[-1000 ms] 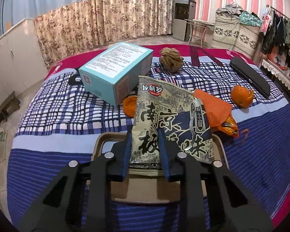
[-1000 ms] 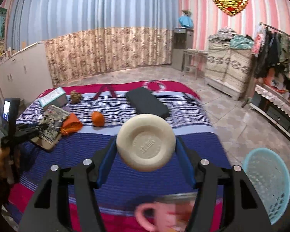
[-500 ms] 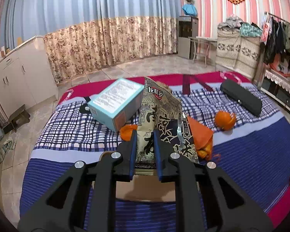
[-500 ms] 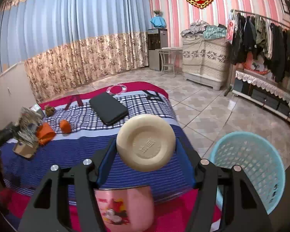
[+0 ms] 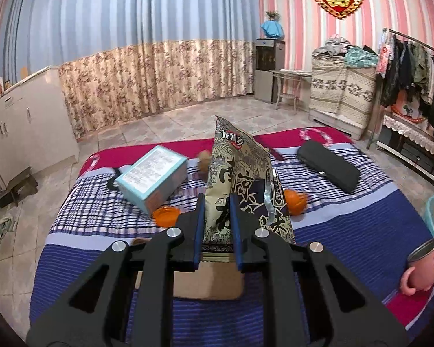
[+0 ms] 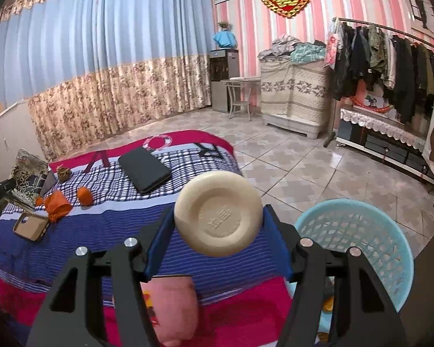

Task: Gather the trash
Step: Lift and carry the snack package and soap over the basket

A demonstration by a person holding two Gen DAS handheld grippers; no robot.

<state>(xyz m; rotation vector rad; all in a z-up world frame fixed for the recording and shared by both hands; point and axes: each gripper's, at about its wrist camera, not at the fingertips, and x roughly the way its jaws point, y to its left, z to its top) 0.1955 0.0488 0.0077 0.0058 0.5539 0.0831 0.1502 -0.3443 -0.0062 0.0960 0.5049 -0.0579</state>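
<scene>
laundry basket (image 6: 358, 243) mouth wide open just right of the bed (image 6: 217, 263), bare tile floor (image 6: 298, 173) beyond it, pink mug (image 6: 170, 306) sits left of the basket on the bed edge, clothes rack (image 6: 384, 57) well behind

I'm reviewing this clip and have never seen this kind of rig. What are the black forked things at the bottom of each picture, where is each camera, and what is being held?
There is no robot here: a person carries a hand-held two-finger tool in each hand, and a fisheye camera on each looks forward along its fingers. The black forks are those fingers.

In the left wrist view, the left tool is shut on a printed snack bag, lifted above the bed. On the bed lie a teal box, an orange lid, an orange fruit, a black case and a pink mug.

In the right wrist view, the right tool holds a round cream disc; a light blue basket stands on the floor beside the bed, probably where the trash goes.
</scene>
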